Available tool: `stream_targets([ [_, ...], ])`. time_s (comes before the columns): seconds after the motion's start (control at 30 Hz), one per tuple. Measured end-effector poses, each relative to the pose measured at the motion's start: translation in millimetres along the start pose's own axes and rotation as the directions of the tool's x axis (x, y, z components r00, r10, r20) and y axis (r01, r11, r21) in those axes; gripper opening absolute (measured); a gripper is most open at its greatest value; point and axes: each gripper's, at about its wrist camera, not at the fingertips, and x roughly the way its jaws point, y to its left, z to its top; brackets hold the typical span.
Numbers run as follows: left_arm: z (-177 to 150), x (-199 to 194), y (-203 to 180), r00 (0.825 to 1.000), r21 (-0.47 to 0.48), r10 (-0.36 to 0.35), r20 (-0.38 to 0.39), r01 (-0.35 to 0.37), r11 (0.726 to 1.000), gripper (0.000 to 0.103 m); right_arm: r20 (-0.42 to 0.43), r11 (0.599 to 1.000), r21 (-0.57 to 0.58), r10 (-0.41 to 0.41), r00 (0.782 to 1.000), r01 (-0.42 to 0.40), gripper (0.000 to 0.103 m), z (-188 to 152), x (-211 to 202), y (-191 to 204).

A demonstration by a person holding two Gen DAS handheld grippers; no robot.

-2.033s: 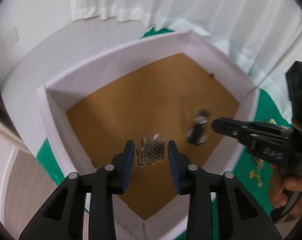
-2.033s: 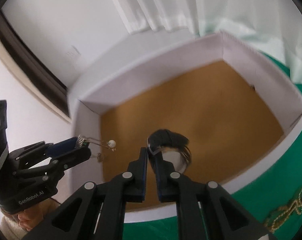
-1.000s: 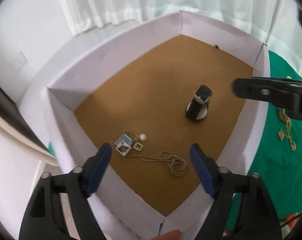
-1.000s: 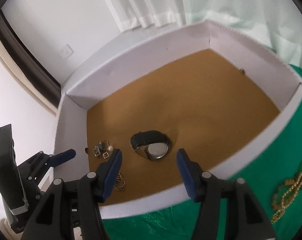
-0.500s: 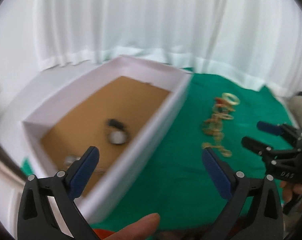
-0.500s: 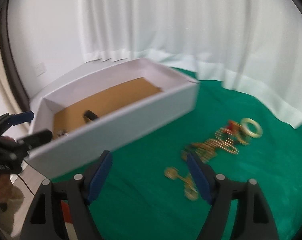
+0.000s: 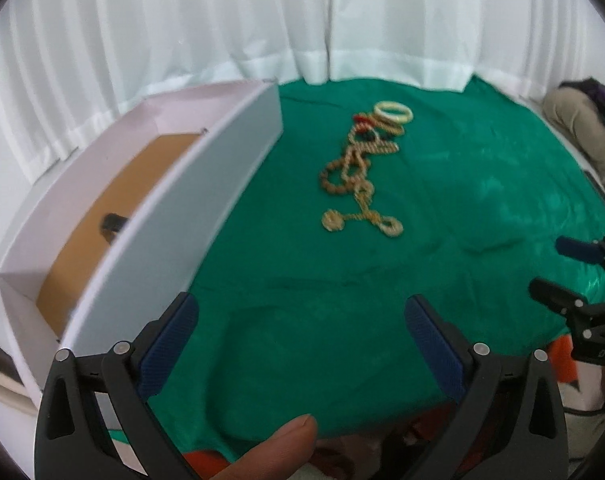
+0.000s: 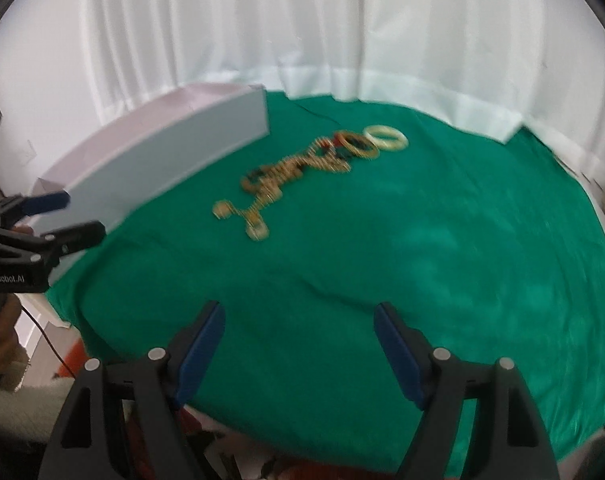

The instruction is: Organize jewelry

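Green cloth [image 7: 442, 200]: is being seen spread across the table, under everything.
White box [image 7: 206, 200]: is being seen at the cloth's left edge; a dark watch [image 7: 112, 222] is lying inside it.
Jewelry pile [image 7: 362, 168]: gold chains and a pale bangle [image 7: 393, 112] are lying mid-cloth, well ahead of both claws.
Left gripper [image 7: 302, 332]: is being held spread wide, empty.
Right gripper [image 8: 300, 338]: jaws have just been opening; nothing is being held between them.

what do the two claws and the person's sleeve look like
Both are black plastic with ribbed dark blue pads and silver rivets. The left claw carries white "GenRobot.AI" lettering on its body in the right wrist view, with a thin dark cable hanging below. The right claw matches it. A fuzzy cream sleeve covers the left wrist.
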Motion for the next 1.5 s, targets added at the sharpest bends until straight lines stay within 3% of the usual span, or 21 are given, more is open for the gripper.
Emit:
stream_targets([
  [0.13,-3,8,2,0.997,-0.053,-0.057,-0.054,0.054,0.997,0.103,0.013,0.999,0.020,-0.037,0.999,0.037,0.079,-7,-5,-6],
  [0.27,-3,7,9,0.999,-0.073,-0.025,-0.044,0.022,0.997,0.103,0.006,0.999,0.023,-0.039,0.999,0.039,0.079,-7,-2,-3],
  [0.8,-5,2,7,0.993,-0.062,-0.112,-0.046,0.109,0.992,0.102,-0.014,0.999,0.025,-0.021,1.000,0.022,0.079,-9,1,7],
  [1.5,-12,7,8,0.992,-0.078,-0.106,-0.070,0.100,0.992,0.102,-0.009,0.999,0.037,-0.018,1.000,0.018,0.079,-11,-2,7],
])
